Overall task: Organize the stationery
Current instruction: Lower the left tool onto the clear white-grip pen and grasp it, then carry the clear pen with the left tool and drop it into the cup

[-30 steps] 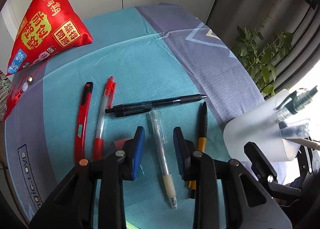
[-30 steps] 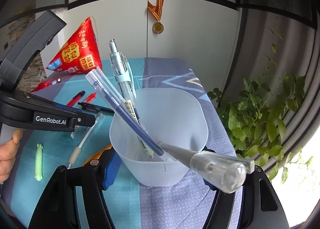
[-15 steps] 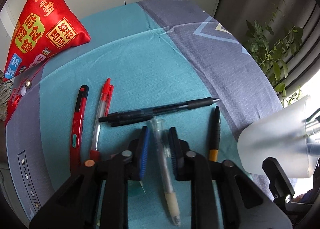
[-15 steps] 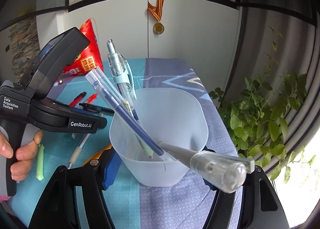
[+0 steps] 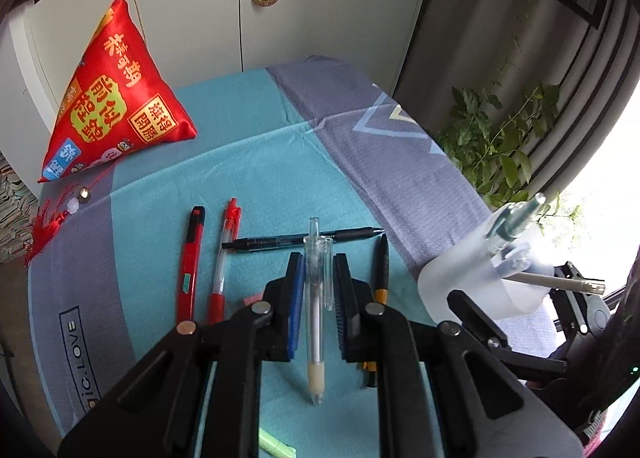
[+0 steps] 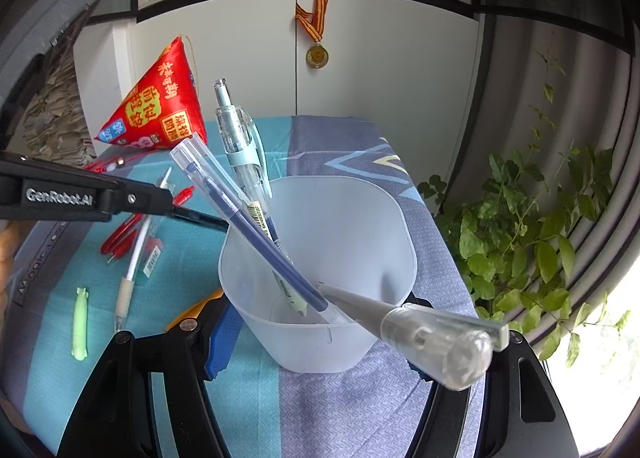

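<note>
Translucent cup (image 6: 320,278) stays clamped in my right gripper (image 6: 320,342) for steadiness; beside it, left gripper (image 5: 316,290) pinches the clear pen (image 5: 314,310) for loading.

A desk (image 5: 256,145) covered with a teal and grey-blue cloth is filling the middle of the left wrist view, with a red triangular pouch (image 5: 116,97) sitting at its upper left. Lying on the cloth at centre are a red pen (image 5: 191,258), a red-and-clear pen (image 5: 224,258), a black pen (image 5: 300,241) set crosswise and a black-and-orange pen (image 5: 380,270). A translucent cup (image 5: 472,290) is standing at the right edge, and a pale green piece (image 5: 276,448) is lying at the bottom.
</note>
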Demonstrator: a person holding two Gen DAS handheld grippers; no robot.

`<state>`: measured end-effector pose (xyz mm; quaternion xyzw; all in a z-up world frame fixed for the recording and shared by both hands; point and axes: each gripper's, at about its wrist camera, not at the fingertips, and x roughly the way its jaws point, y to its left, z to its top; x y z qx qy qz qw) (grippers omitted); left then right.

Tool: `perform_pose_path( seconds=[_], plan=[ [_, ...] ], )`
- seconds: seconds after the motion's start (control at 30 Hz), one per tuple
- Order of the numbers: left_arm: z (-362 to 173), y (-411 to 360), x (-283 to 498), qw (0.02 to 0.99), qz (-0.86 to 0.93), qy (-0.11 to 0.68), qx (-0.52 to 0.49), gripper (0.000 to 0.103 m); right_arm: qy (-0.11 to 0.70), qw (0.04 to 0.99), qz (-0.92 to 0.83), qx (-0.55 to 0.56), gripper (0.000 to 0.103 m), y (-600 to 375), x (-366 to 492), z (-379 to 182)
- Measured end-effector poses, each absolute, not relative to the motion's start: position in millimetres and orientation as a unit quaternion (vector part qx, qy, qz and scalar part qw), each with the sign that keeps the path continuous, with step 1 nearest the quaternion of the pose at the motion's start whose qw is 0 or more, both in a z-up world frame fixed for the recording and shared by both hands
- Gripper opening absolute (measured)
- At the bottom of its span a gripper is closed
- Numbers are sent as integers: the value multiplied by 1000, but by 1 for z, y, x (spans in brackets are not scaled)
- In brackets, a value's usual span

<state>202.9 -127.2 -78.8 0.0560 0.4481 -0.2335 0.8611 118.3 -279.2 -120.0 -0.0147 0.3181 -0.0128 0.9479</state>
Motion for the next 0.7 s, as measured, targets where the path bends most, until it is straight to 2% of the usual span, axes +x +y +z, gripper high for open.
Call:
perform_pose_path(
  seconds=[0.23,0.3,0.7],
  plan=[
    [-52,-123,185,875,-249,412,55,12,318,948,-13,-15,69,-279,118,-120],
    [-46,-123,182,877,-253,406,55,9,318,948,-13,-15,69,-280,118,-120],
    [8,-129,164,891,-294,343,53,8,317,948,-12,-15,69,-281,116,-121]
  ],
)
